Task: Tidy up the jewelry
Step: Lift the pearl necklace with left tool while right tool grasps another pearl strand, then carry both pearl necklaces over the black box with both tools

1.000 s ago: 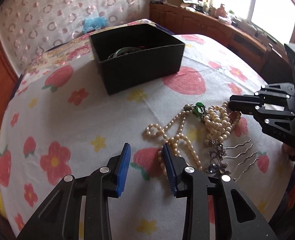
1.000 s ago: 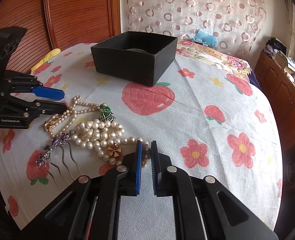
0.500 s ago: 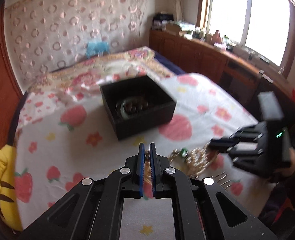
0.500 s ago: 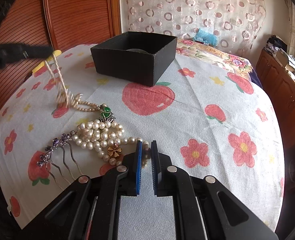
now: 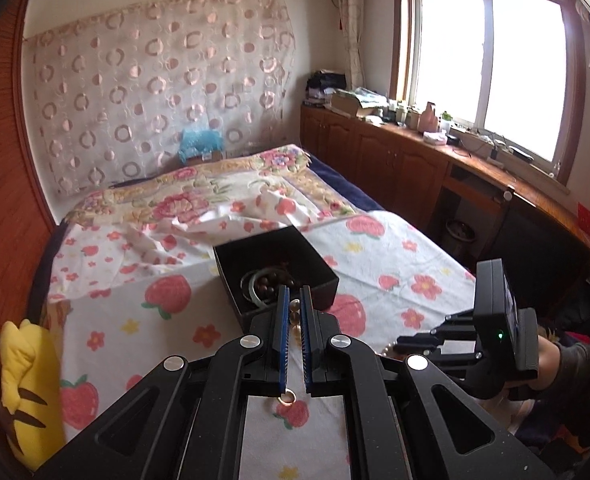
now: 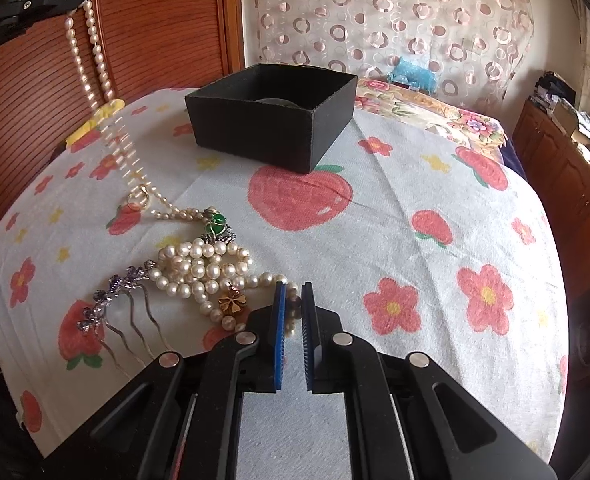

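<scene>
Looking along the left gripper (image 5: pixel 293 302) in the left wrist view: blue pads nearly together, clamped on a pearl strand (image 5: pixel 294 312), a couple of beads showing in the slit and a gold clasp ring (image 5: pixel 287 398) below. It's held high over the strawberry-print sheet (image 5: pixel 375 264), w/ the black box (image 5: pixel 275 272) just ahead; only this view looks down into the box, where a dark bead bracelet (image 5: pixel 271 282) and a bangle lie. The right gripper (image 5: pixel 405 344) sits low at right, over the sheet, pearls peeking beside it. No readable writing or labels in either view.

Right wrist view: right gripper (image 6: pixel 293 300) pads a narrow gap apart, gripping nothing, tips just over the edge of the pearl pile (image 6: pixel 203 268). The left gripper's tip (image 6: pixel 39 4) shows top left, the strand (image 6: pixel 95 80) hanging from it down to the sheet (image 6: pixel 375 220), lower end trailing toward a green-stone pendant (image 6: pixel 217 224). A purple hair comb (image 6: pixel 115 312) and gold clover charm (image 6: pixel 233 302) lie by the pile, seen only here. Box (image 6: pixel 271 120) sits farther back, well apart from the pile.
</scene>
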Motion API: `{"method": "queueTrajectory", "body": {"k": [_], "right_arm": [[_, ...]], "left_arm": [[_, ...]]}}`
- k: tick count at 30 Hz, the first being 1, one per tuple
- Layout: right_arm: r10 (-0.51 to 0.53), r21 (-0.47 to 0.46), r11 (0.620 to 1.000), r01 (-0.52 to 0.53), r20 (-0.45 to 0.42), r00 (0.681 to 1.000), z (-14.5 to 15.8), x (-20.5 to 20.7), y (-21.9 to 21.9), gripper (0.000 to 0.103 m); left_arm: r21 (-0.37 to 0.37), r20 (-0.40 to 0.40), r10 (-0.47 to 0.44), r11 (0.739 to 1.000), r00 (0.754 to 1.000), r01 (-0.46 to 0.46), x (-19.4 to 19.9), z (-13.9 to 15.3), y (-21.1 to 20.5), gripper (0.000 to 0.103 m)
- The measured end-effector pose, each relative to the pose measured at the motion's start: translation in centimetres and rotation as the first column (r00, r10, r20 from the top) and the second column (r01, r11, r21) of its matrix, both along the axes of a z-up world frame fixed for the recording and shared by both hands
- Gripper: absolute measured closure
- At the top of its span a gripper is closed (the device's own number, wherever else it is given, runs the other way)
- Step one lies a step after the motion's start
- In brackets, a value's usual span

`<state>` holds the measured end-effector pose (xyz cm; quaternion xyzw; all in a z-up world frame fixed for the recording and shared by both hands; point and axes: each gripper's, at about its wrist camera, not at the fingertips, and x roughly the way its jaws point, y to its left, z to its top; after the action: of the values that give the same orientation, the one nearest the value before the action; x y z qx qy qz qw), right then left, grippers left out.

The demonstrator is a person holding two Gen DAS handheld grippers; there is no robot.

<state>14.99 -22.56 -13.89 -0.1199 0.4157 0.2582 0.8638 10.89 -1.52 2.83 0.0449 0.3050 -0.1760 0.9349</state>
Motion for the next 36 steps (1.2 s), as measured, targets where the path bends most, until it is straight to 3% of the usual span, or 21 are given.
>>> {"method": "queueTrajectory", "body": {"k": [11, 26, 36], "right_arm": [[0.056, 0.063, 0.996, -0.064, 0.133, 0.99, 7.2, -1.3, 1.1, 0.094], [0.076, 0.096, 0.989, -0.113, 0.323, 0.943, 17.7, -1.4, 1.6, 0.094], [0.064, 0.095, 0.989, -0.111, 0.399, 0.915, 21.7, 0.2, 1.9, 0.094]], "left_arm": [[0.003, 0.044, 0.032, 0.999, 0.999, -0.032, 0.4, 2.2, 0.6, 0.099], [-0.01, 0.088, 0.057, 0.998, 0.994, -0.056, 1.2, 4.7, 1.2, 0.099], [-0.031, 0.12, 0.051, 0.998, 0.992, -0.047, 3.0, 7.5, 0.6, 0.099]]}}
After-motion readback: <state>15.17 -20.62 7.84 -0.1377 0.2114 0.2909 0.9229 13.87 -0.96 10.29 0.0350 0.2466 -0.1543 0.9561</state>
